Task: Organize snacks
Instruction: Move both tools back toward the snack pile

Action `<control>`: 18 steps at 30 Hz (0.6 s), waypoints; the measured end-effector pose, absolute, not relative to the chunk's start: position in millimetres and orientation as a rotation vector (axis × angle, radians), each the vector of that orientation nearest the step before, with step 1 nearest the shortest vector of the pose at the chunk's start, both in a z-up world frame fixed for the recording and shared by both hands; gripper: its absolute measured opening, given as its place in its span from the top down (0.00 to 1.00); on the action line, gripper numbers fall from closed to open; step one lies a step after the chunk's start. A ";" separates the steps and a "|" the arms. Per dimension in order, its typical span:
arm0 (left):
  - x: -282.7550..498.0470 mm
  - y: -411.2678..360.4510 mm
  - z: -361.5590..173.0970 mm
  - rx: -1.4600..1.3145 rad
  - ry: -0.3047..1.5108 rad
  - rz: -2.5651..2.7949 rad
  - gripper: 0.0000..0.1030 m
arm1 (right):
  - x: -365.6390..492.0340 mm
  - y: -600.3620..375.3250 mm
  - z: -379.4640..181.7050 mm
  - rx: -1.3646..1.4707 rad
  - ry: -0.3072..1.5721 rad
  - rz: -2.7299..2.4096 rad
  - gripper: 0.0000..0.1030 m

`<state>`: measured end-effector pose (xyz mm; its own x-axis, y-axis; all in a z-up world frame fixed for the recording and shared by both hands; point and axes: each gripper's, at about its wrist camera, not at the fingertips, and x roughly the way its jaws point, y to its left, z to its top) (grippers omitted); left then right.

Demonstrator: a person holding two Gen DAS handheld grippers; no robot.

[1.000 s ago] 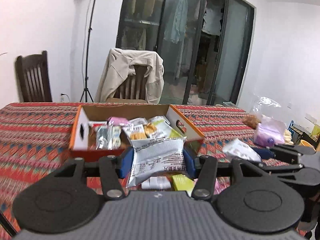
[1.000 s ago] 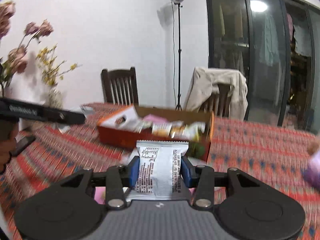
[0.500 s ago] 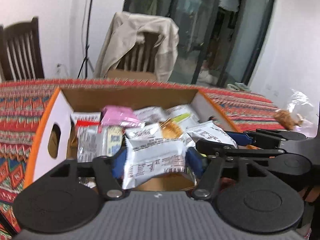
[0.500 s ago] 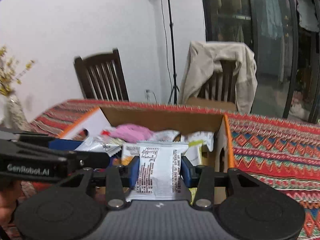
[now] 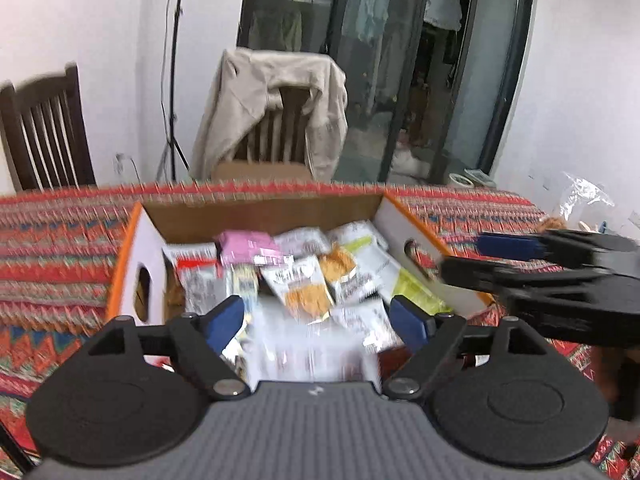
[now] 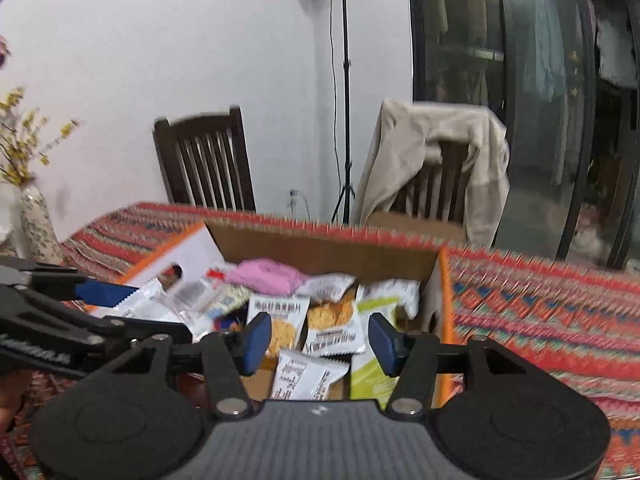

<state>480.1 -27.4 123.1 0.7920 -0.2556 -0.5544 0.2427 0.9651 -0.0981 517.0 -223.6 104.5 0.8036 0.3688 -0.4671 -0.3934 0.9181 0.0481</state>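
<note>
An open cardboard box [image 5: 260, 216] with orange-edged white sides holds several snack packets, among them a pink one [image 5: 248, 246]. My left gripper [image 5: 318, 318] is open over the box's near edge; a blurred white packet [image 5: 312, 354] lies loose below its spread fingers. My right gripper [image 6: 319, 338] is open over the same box [image 6: 320, 246]; a white packet [image 6: 304, 374] lies in the box beneath it. Each gripper shows in the other's view, the right [image 5: 560, 280] and the left [image 6: 60, 316].
The box stands on a table with a red patterned cloth [image 5: 56, 248]. Two dark wooden chairs [image 6: 208, 164] stand behind it, one draped with a beige jacket [image 5: 272, 108]. A vase of flowers [image 6: 32, 220] is at the left. A clear bag [image 5: 584, 196] lies far right.
Both grippers have opened and let go of their white packets, which have dropped into the box. Both views have drawn back slightly from the box.
</note>
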 end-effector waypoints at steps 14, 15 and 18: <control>396.9 -40.8 141.4 0.051 0.484 -0.217 0.08 | 376.1 -286.9 131.0 -0.022 0.383 0.363 0.28; 375.3 -37.3 143.0 0.035 0.470 -0.214 0.07 | 362.9 -290.2 123.8 -0.021 0.391 0.363 0.25; 309.2 -32.4 141.6 0.016 0.431 -0.187 0.04 | 324.9 -295.8 105.9 -0.032 0.400 0.373 0.25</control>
